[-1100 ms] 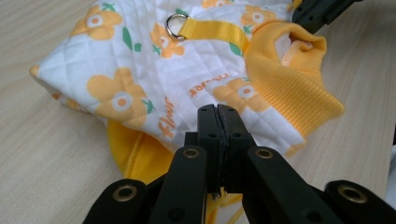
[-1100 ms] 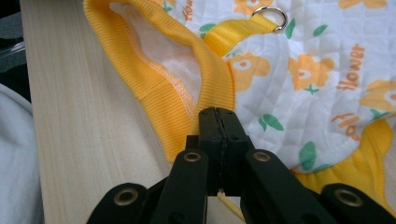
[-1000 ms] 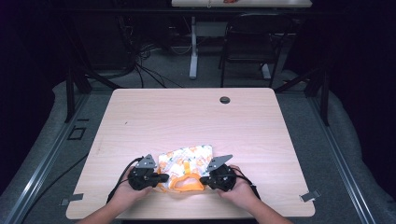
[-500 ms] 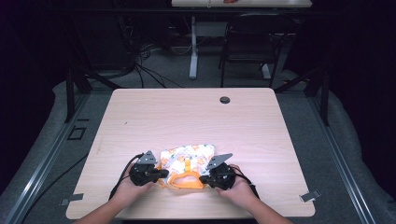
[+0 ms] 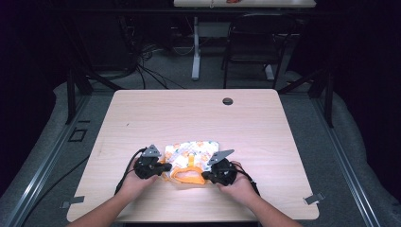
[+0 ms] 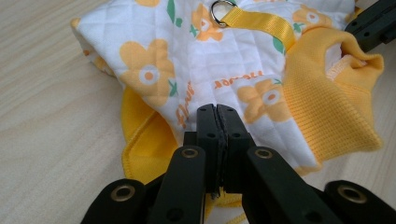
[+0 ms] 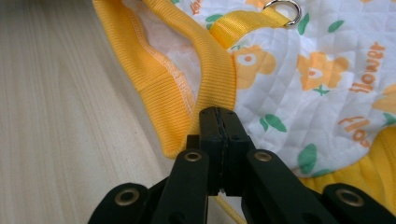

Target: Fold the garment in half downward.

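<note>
The near hem of the small quilted garment (image 5: 191,158) was hidden under the two tools in the high view, and in both gripper views the pinched fabric was covered by the black jaws, so how much cloth lay between them could not be made out. The garment, white with orange flowers, yellow ribbed trim and a yellow strap with a metal ring (image 6: 221,8), lay on the bench (image 5: 189,113) toward 6 o'clock from its centre. The left tool (image 5: 161,169) was seen closed on the garment's edge at the garment's 8 o'clock, its jaws pressed together over the quilted cloth. The right tool (image 5: 207,177) was likewise clamped on the ribbed trim at the garment's 4 o'clock. No container was seen. A dark round grommet (image 5: 228,101) sat on the bench at 12 o'clock, well apart from the garment. A chair (image 5: 255,42) and cables (image 5: 146,61) were seen on the floor beyond the bench, partly lost in shadow.
</note>
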A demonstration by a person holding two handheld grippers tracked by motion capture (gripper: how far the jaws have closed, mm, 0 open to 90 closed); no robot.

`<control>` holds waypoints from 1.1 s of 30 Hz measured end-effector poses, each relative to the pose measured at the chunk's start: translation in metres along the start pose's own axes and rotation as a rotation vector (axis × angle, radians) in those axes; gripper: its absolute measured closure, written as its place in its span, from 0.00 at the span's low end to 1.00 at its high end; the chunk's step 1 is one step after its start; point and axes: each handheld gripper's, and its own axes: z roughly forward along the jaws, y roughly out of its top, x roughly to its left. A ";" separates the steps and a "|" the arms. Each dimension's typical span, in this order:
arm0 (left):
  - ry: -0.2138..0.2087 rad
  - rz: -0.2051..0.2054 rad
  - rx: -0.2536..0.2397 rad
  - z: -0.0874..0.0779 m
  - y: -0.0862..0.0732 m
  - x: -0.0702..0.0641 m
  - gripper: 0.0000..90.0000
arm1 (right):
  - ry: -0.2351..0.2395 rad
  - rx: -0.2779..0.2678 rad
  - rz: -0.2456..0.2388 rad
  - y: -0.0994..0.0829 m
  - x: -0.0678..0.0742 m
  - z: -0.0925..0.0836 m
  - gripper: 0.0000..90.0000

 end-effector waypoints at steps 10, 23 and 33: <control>-0.011 -0.062 -0.030 0.004 0.002 0.011 0.99 | -0.021 -0.005 0.015 0.005 -0.007 0.003 0.99; 0.020 -0.082 -0.051 0.011 0.009 0.024 0.99 | -0.043 -0.018 0.040 0.012 -0.020 0.008 0.99; 0.033 -0.099 -0.073 0.011 0.010 0.025 0.98 | -0.053 -0.037 0.063 0.014 -0.023 0.008 0.96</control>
